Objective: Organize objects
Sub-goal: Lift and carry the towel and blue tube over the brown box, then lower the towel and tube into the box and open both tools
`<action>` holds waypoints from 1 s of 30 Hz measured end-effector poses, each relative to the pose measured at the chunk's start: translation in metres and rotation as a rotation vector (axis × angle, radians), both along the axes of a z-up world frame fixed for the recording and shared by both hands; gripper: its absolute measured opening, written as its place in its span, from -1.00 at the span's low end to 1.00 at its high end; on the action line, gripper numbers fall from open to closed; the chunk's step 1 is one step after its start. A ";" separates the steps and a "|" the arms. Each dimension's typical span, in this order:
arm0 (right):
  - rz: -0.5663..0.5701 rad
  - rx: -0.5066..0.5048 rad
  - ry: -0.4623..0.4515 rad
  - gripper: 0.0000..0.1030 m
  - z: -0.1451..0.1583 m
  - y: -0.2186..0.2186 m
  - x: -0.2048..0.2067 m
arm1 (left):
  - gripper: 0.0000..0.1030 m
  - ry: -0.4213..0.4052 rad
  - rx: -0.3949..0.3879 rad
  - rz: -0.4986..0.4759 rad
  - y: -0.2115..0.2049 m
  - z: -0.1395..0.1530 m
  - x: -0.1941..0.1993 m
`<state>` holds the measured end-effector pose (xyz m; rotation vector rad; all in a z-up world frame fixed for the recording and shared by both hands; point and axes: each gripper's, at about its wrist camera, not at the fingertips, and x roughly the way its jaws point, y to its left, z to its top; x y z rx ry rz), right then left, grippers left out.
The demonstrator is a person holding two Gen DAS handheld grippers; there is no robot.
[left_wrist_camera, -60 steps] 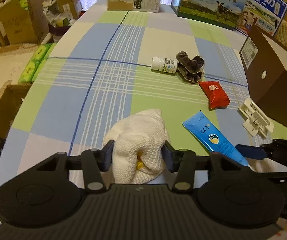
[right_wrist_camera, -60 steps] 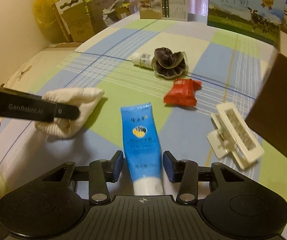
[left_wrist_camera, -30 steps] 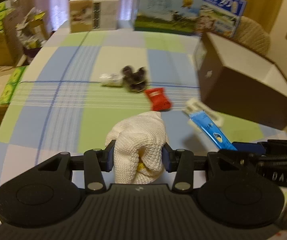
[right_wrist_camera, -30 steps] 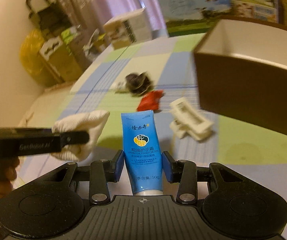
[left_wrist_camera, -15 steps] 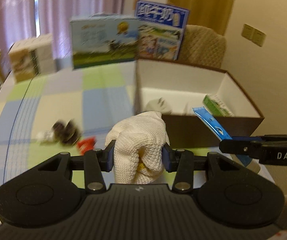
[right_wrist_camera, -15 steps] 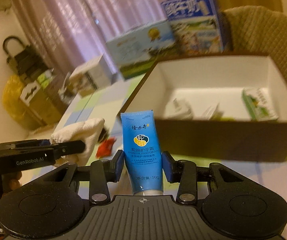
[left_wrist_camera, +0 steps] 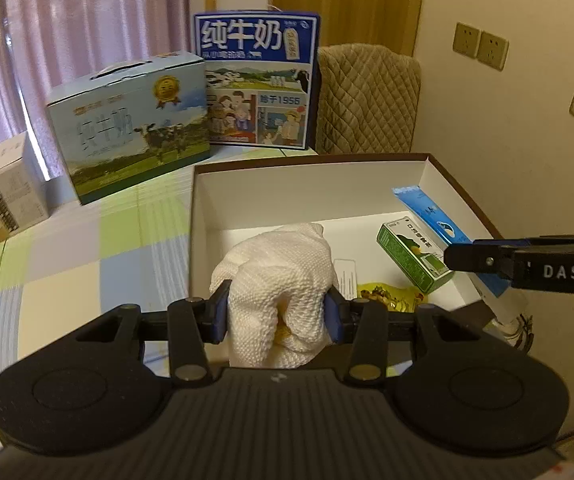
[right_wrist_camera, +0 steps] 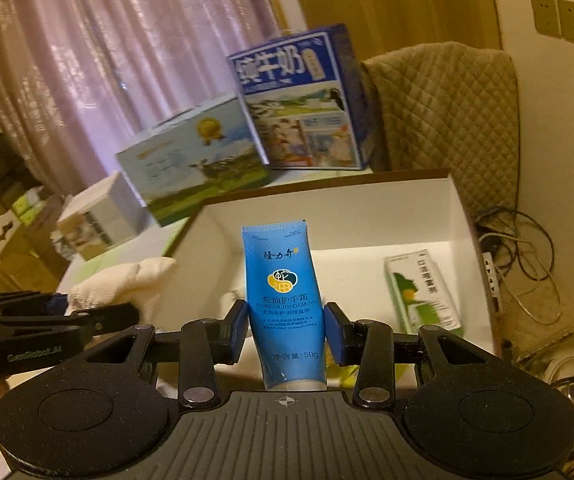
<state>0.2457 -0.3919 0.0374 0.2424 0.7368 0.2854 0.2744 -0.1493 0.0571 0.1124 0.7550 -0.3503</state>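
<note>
Left tongs (left_wrist_camera: 277, 312) are clamped on a bunched white cloth (left_wrist_camera: 279, 276), held at the near wall of the open brown box (left_wrist_camera: 203, 208). Right tongs (right_wrist_camera: 285, 330) are closed narrow on a blue hand-cream tube (right_wrist_camera: 283, 296), held upright over the same box.

Risks noted:
- Both loads are carried to one box at once; the two tools are close together, so a clash is likely if both are lowered together.
- The cloth is soft and hangs below the tongs; it may be snagged on the box rim and left draped over the wall on release.
- The tube may be dropped onto the green carton (left_wrist_camera: 413, 256) already inside, and left leaning instead of flat.

Not resolved:
- The box floor nearest the camera is hidden by cloth and tool body.
- A yellowish packet (left_wrist_camera: 387, 296) and a white slip are seen only in part; the contents are possibly snacks, not confirmed.
- Whether the cloth is clear of the rim cannot be told.
</note>
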 end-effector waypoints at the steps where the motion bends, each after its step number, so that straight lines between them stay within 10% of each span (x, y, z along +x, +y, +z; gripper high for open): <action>1: -0.012 0.001 0.011 -0.27 -0.004 -0.003 0.007 | -0.21 0.004 0.011 -0.003 -0.004 -0.002 0.005; 30: -0.087 -0.102 0.160 -0.27 -0.063 -0.012 0.088 | -0.21 0.076 0.147 -0.023 -0.044 -0.045 0.067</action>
